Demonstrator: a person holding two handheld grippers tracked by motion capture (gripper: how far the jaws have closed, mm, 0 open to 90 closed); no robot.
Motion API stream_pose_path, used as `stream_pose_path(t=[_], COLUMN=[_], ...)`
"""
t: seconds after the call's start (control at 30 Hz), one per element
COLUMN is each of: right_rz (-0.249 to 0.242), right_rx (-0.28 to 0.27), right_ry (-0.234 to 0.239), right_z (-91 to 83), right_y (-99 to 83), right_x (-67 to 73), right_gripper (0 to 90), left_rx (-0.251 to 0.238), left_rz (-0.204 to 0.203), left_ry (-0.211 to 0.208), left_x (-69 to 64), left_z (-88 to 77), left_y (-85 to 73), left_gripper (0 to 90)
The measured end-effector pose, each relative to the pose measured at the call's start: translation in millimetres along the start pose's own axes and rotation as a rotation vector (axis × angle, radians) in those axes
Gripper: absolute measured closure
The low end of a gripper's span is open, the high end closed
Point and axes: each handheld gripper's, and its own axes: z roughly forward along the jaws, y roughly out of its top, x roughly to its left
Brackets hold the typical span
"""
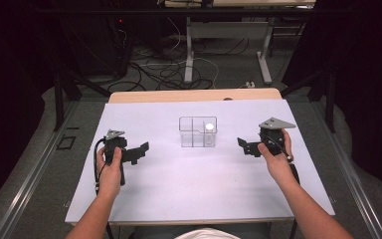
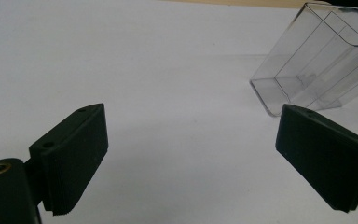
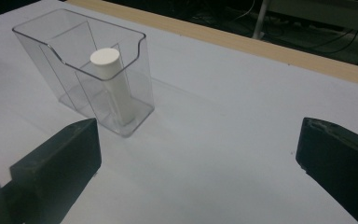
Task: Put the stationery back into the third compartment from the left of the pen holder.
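Note:
A clear plastic box (image 1: 198, 132) with inner dividers stands at the middle of the white table (image 1: 199, 184). A white cylinder (image 1: 209, 130) stands upright in its right rear compartment, and the right gripper view shows this cylinder (image 3: 113, 84) inside the box (image 3: 81, 65). My left gripper (image 1: 143, 149) hovers left of the box, open, with nothing between its jaws. My right gripper (image 1: 242, 144) is to the right of the box, also open and holding nothing. In the left gripper view the box (image 2: 321, 65) sits at the upper right, beyond the jaws.
The table's wooden far edge (image 1: 194, 94) runs behind the white sheet. Beyond it on the floor lie cables (image 1: 164, 69) and the legs of another table (image 1: 189, 55). Dark curtains close in both sides.

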Motion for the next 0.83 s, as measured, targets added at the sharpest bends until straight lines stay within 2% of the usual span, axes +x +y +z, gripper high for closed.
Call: stream_pose_path(t=[0.3,0.4,0.83], right_rz=[0.035,0.068,0.110], right_rx=[0.017,0.018,0.050], right_ry=[-0.028,-0.021,-0.118], right_z=[-1.6,0.7,2.3], right_y=[-20.6,-28.9,-44.6], right_x=[-13.8,-19.3,-36.3], right_gripper=[0.0,0.0,0.0], left_rx=[-0.007,-0.008,-0.003], left_rz=[0.001,0.003,-0.001], left_ry=[0.001,0.000,0.005], left_x=[0.9,1.0,2.1], left_z=[0.0,0.0,1.6], left_y=[0.0,0.1,0.4], left_gripper=[9.1,9.1,9.1])
